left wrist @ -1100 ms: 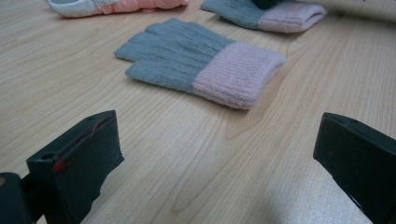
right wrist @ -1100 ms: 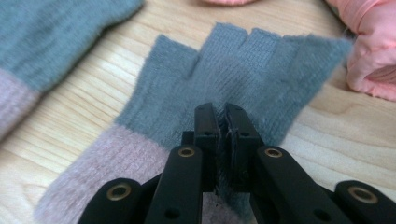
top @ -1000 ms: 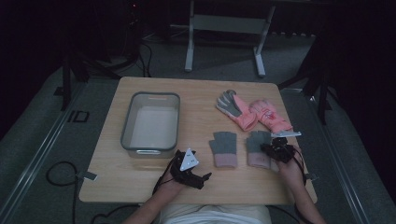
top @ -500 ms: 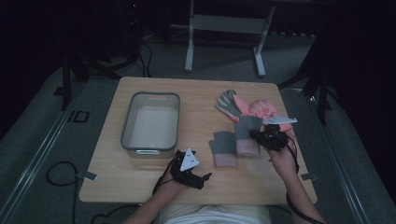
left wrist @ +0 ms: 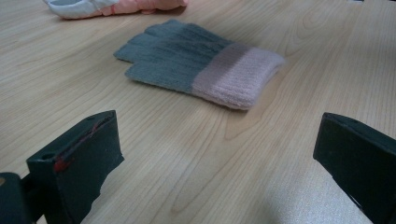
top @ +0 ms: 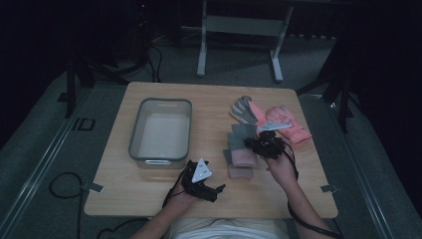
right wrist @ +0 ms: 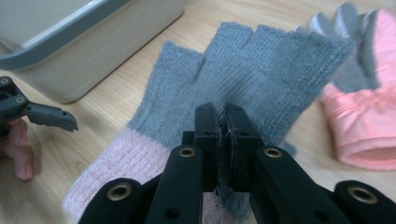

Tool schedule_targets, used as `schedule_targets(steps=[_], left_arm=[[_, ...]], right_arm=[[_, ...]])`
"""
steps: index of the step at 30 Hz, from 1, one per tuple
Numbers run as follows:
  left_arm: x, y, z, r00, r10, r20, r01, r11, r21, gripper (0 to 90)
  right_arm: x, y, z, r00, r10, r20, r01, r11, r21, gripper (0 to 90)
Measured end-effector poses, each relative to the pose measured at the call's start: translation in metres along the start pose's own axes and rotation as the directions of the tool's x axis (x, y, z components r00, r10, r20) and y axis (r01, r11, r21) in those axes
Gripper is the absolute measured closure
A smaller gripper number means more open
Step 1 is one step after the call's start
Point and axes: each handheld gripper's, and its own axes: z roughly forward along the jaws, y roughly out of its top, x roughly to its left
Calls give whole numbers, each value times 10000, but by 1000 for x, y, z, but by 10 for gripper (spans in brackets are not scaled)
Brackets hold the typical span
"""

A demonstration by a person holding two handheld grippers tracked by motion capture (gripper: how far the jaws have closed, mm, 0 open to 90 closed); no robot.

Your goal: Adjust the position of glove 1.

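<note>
The right gripper has lifted one grey glove with a pink cuff off the table and carried it leftward. A second ago that glove lay flat near the right edge, beside its mate; half a second ago it was already raised. It now hangs above the second grey glove, which has stayed flat on the wood. In the right gripper view the two black jaws are pressed together on a fold of the grey knit near the palm, with the fingers of the glove fanned out beyond them. The pink gloves remain in their place at the far right. A pale-palmed glove lies partly over them.

The left gripper has not moved across the three moments. It rests near the person's edge of the table with its jaws spread wide and nothing between them. In its own view the flat glove lies ahead, well apart from the jaws.

The grey bin stands empty on the left half of the table. Judging by the direction of travel, the lifted glove is being paired with its mate or taken toward the bin. Neither step is yet done.
</note>
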Motion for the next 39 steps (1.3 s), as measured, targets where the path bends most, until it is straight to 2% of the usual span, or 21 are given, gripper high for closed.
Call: schedule_targets(steps=[3,4,15,26,29,39], left_arm=[[0,0,0,10000,45,-14,-45,10000,27,3],[0,0,0,10000,51,-14,-51,10000,28,3],[0,0,0,10000,58,-27,-58,10000,27,3],[0,0,0,10000,52,-23,-52,10000,28,4],[0,0,0,10000,41,-30,-41,10000,31,4],[-2,0,0,9997,167,-154,-166,9998,88,3]], right_arm=[[1,-4,6,10000,11,-63,-11,9999,120,850],[2,-11,14,9998,100,-162,-96,9995,295,849],[-4,-33,31,9982,541,-255,-519,9955,798,844],[-9,-41,45,9968,768,-227,-736,9900,1206,833],[-9,-43,48,9974,683,-232,-648,9894,1298,824],[-11,-47,54,9981,558,-258,-515,9882,1441,684]])
